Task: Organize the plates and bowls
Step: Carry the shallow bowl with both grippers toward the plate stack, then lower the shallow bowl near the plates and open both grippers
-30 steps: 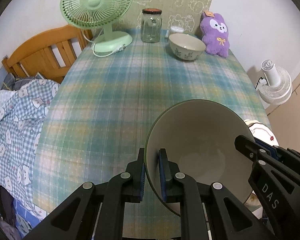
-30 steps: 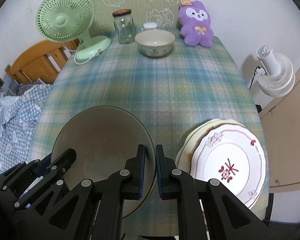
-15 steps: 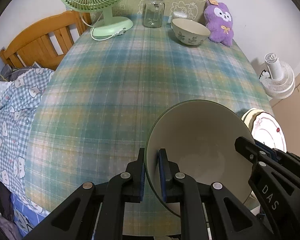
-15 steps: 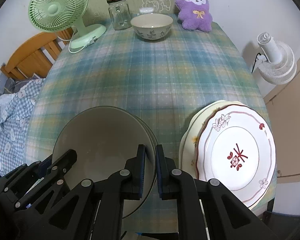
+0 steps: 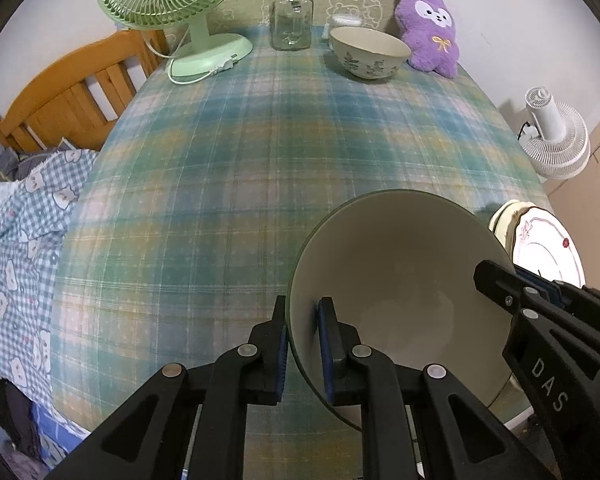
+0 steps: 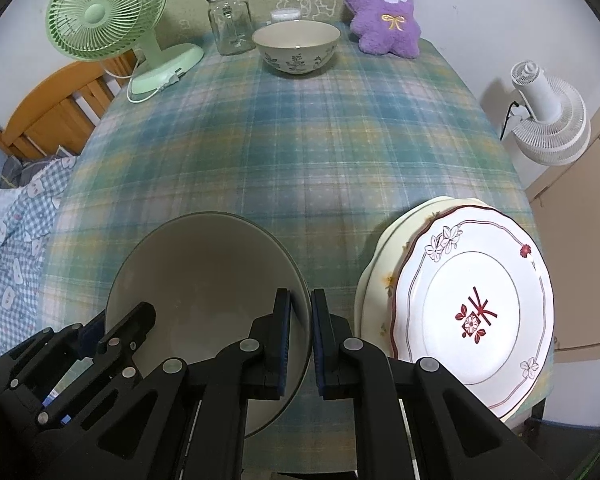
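Note:
A large cream bowl with a dark green rim (image 5: 396, 280) is held above the near part of the plaid table. My left gripper (image 5: 303, 312) is shut on its left rim and my right gripper (image 6: 300, 304) is shut on its right rim; the same bowl shows in the right wrist view (image 6: 204, 280). A stack of plates (image 6: 472, 312), the top one white with red flowers, lies at the near right edge; it also shows in the left wrist view (image 5: 548, 244). A smaller floral bowl (image 5: 366, 56) stands at the far side, also in the right wrist view (image 6: 296, 48).
A green desk fan (image 5: 172, 4), a glass jar (image 5: 291, 16) and a purple plush toy (image 5: 430, 28) stand along the far edge. A wooden bed frame (image 5: 68, 96) with checked bedding is to the left. A white floor fan (image 6: 548, 112) stands off the table's right side.
Both grippers have carried the cream bowl forward and lower over the table. The far bowl, jar and fan look closer. Both grips are unchanged.

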`<action>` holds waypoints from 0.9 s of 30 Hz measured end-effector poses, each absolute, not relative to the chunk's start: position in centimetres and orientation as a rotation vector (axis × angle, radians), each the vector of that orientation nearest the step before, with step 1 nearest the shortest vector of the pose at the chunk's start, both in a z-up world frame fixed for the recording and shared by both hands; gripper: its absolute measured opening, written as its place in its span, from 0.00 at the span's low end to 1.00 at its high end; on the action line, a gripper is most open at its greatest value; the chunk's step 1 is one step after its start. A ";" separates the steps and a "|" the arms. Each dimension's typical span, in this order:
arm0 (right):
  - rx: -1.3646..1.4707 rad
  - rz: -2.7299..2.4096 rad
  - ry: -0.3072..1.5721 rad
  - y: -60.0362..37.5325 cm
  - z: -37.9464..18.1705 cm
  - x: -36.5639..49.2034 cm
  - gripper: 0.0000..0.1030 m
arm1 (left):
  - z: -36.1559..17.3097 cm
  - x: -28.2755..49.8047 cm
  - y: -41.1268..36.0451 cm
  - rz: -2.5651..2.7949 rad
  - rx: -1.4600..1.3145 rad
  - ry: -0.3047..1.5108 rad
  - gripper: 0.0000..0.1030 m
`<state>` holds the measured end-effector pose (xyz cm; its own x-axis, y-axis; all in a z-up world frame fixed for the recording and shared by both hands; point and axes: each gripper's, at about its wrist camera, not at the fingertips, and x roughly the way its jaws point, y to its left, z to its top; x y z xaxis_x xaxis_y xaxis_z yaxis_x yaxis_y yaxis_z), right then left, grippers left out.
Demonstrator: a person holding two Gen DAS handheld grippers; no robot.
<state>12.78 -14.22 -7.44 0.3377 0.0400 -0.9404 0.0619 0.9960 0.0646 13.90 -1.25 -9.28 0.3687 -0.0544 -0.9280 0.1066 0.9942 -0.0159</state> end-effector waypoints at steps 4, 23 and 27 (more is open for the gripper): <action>0.110 -0.001 1.234 -14.6 -7.4 12.7 0.13 | -9.2 14.0 -1.2 -0.099 0.030 1.191 0.19; 0.097 0.050 1.071 -15.0 1.2 13.5 0.13 | -0.4 14.8 -0.5 -0.076 0.051 0.990 0.76; 0.122 -0.001 1.034 -15.2 3.3 14.8 0.13 | 1.7 16.2 -0.6 -0.113 0.065 0.945 0.81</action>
